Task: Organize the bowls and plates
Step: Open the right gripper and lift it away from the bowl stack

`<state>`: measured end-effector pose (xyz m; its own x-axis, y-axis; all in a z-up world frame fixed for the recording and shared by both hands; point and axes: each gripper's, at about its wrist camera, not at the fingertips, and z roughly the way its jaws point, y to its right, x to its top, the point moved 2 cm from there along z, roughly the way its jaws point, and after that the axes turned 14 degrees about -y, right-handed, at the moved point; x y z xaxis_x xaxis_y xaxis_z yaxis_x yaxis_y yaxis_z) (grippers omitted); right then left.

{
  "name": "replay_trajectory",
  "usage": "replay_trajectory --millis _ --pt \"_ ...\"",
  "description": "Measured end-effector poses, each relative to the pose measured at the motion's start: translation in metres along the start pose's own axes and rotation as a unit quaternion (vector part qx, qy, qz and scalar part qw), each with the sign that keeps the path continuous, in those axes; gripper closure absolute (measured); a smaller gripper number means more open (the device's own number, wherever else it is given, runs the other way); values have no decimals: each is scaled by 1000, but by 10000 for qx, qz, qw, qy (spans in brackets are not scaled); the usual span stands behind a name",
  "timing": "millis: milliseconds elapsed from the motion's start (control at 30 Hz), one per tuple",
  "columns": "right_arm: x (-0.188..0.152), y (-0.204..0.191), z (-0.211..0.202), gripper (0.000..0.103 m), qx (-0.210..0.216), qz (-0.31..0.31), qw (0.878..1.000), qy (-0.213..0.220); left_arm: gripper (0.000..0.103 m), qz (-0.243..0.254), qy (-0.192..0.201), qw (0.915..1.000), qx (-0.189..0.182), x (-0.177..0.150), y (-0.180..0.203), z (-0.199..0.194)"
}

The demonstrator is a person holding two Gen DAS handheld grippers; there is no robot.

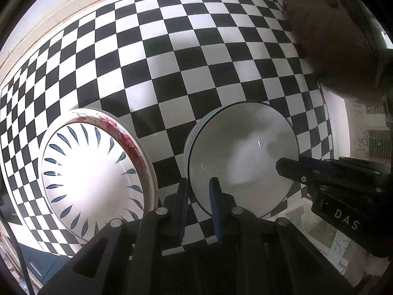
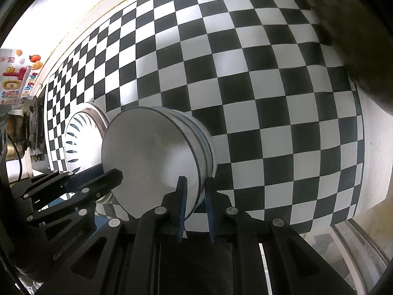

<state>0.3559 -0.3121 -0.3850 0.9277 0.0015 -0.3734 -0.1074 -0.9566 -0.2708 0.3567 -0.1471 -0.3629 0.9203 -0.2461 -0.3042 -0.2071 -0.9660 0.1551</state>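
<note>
At six o'clock in the left wrist view, the left gripper (image 1: 199, 184) pinches the near rim of a stack of white bowls (image 1: 243, 157), its jaws narrow with one pad inside and one outside the wall. The right gripper (image 2: 195, 183) clamps the opposite rim the same way, jaws narrow on the wall, and enters the left view from three o'clock. The stack sits on a checkered tablecloth (image 1: 196, 56). At nine o'clock lies a blue-leaf plate (image 1: 91, 169) resting in a dish with a red floral rim (image 1: 130, 140), just beside the stack.

My worry: both grips bite only the top bowl's edge, so an uneven lift could tilt the nested bowls, slip a rim, or knock the neighbouring plate.
</note>
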Motion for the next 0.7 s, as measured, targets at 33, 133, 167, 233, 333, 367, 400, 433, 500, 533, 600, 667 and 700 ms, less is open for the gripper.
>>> replay_trajectory --millis 33,133,167,233,333,367,400,433,500,533,600,667,700 --pt "-1 0 -2 87 -12 -2 10000 18 88 2 40 10000 16 -1 0 -3" --pt "-6 -3 -9 86 -146 -42 9997 164 88 56 221 9997 92 -8 2 -16" --pt "-9 -5 -13 86 -215 -53 9995 216 88 77 296 9994 134 -11 3 -21" --pt "-16 -8 -20 86 -285 -66 9990 330 87 102 435 9988 195 -17 3 -33" --pt "-29 -12 -34 51 -424 -66 9979 488 87 128 646 9976 218 -29 4 -51" --pt "-34 -13 -40 41 -403 -69 9974 588 87 126 700 9972 238 -32 6 -55" --pt "-39 -14 -46 39 -421 -63 9968 676 87 124 777 9965 268 -37 6 -62" --pt "-43 -14 -52 39 -422 -66 9963 750 84 121 828 9961 294 -40 6 -67" --pt "-53 -16 -64 39 -455 -57 9948 909 80 122 956 9949 306 -47 5 -78" --pt "-59 -16 -71 38 -473 -62 9940 983 80 112 1006 9943 338 -50 4 -81" --pt "-69 -19 -82 30 -484 -60 9925 1125 80 111 1106 9931 372 -57 4 -89" --pt "-79 -23 -91 24 -542 -68 9907 1244 79 107 1133 9926 424 -63 4 -95" --pt "-85 -26 -98 24 -587 -76 9893 1334 76 97 1153 9924 430 -67 4 -98"
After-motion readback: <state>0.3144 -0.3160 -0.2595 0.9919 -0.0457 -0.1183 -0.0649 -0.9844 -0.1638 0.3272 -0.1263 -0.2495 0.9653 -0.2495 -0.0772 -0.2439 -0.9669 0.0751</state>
